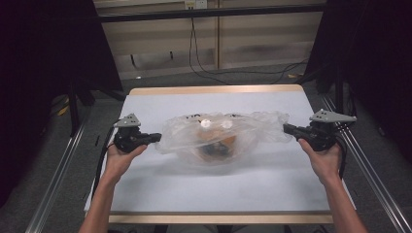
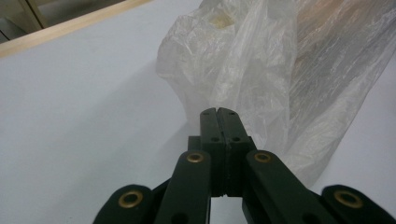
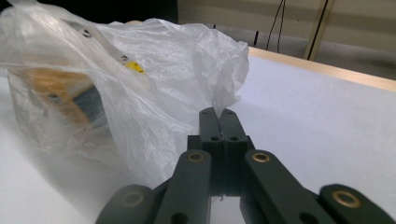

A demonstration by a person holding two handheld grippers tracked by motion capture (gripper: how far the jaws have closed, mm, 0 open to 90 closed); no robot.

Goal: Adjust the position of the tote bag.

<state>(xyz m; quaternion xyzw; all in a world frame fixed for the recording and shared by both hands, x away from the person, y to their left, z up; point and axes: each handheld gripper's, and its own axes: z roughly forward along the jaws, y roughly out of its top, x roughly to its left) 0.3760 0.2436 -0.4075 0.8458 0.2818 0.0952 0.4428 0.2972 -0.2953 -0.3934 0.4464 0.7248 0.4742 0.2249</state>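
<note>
High view: the clear plastic bag point(image 1: 223, 138) is lying stretched across the middle of the white table point(image 1: 218, 187), with the left gripper point(image 1: 156, 137) pinching the bag's left edge and the right gripper point(image 1: 286, 128) pinching its right edge. Both pairs of jaws are pressing closed on thin folds of the bag's film, and orange and dark contents are sitting inside the bag between them.
</note>
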